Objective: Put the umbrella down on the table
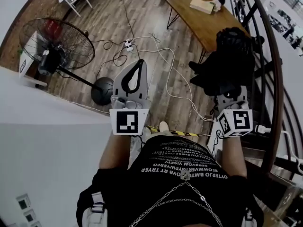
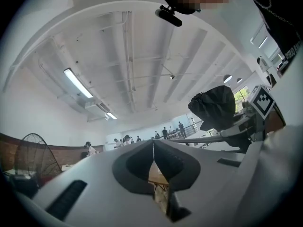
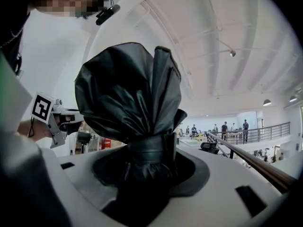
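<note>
Our right claw is pinching the folded black umbrella at its strapped waist, and the bundled canopy bulges out past the jaws. Our left claw is pressed together with nothing in it, held out beside the other.

In the head view the umbrella hangs in the air over the wooden floor, well apart from the surface. The surface stands ahead of us with a pale box lying on it. We judge that the carry is the step in hand and the setting down has not begun.

To do it well, we should hold the pinch firm, since the cloth looks soft and may slide under the strap if we swing it. The cables trail across the floor between us and the surface, so we should step with care. The railing runs near on our right, so the umbrella should stay inboard of it.

At the surface we would choose the bare wood on our side of the box. We would then bring the umbrella low and level until its length rests along the top, and only then spread the jaws. The left claw could steady the free end if it rolls.
</note>
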The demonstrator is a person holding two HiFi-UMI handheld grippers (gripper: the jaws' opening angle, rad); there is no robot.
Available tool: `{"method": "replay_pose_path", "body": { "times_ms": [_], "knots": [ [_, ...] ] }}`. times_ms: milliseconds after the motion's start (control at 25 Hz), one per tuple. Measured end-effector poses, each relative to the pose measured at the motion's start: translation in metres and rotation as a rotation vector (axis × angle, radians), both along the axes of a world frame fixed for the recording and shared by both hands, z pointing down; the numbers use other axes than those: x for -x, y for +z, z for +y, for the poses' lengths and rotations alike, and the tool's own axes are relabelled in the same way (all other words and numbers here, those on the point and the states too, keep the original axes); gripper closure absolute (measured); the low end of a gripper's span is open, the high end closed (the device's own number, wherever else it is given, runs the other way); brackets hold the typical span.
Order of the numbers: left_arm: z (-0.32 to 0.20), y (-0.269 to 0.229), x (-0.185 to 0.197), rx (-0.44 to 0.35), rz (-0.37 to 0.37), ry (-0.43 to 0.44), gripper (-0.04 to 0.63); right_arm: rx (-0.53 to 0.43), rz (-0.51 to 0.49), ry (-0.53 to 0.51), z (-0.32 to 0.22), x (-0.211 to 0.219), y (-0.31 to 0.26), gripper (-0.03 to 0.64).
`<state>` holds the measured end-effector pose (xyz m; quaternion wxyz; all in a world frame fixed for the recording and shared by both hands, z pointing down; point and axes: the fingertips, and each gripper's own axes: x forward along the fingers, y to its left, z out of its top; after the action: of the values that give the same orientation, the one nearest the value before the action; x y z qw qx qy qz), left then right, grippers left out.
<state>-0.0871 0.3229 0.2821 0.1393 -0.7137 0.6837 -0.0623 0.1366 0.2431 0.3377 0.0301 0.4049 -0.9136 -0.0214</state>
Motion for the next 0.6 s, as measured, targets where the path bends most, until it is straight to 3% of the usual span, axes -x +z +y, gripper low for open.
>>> {"method": "replay_pose_path", "body": {
  "times_ms": [320,600],
  "knots": [
    [-0.030,0.006,0.031,0.004,0.027,0.072,0.566,0.004,0.011,0.058,-0.011,0.026,0.000,0.380],
    [-0.042,0.015,0.053,-0.004,0.008,0.034,0.566,0.028,0.031,0.055,-0.019,0.032,0.006,0.379]
  ]
}}
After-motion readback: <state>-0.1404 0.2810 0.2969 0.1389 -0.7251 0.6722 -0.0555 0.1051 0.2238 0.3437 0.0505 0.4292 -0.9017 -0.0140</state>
